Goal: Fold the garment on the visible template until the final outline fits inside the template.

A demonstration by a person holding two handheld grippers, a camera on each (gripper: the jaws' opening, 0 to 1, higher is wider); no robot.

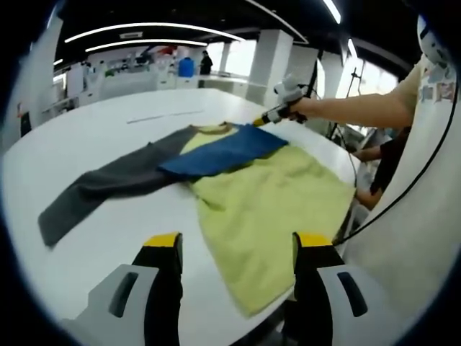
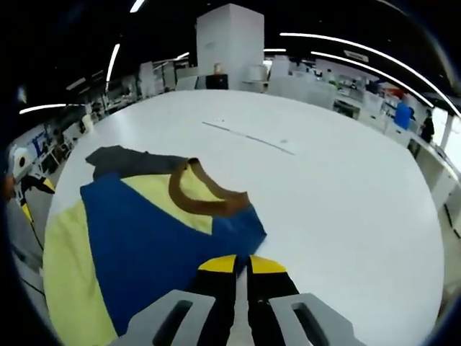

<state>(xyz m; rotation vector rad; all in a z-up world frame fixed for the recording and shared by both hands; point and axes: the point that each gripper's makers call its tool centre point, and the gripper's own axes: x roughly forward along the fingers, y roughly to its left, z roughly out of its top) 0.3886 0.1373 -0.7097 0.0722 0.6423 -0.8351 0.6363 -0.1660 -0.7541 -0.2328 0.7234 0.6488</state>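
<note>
- Folding job is mid-way: garment (image 1: 266, 202) lies flat on the white counter (image 1: 108, 137), centre to lower right of the left gripper view, hem hanging near the counter's right edge.
- Garment parts: yellow-green body, grey sleeve (image 1: 101, 187) stretched out to the left, blue sleeve (image 1: 227, 151) laid across the chest, brown collar (image 2: 205, 198).
- Right claw (image 2: 241, 265) w/ yellow tips pressed together at the bottom centre of the right gripper view, pinching the blue sleeve edge just below the collar; same claw shows upper centre-right in the left gripper view, at the shoulder.
- Left claw (image 1: 238, 245) spread wide at the bottom of its view, hovering at the hem end, holding nothing.
- Handling, my guess: light, soft knit, limp; will drape and drag, may slide on the smooth counter. Best grips prob. at seams, cuffs, hem corners; pinch both layers so they don't split.
- Grey sleeve likely next to bring in.
- No clear template outline visible; a faint line on the counter beyond the garment, can't tell what it is.
- No containers in sight.
</note>
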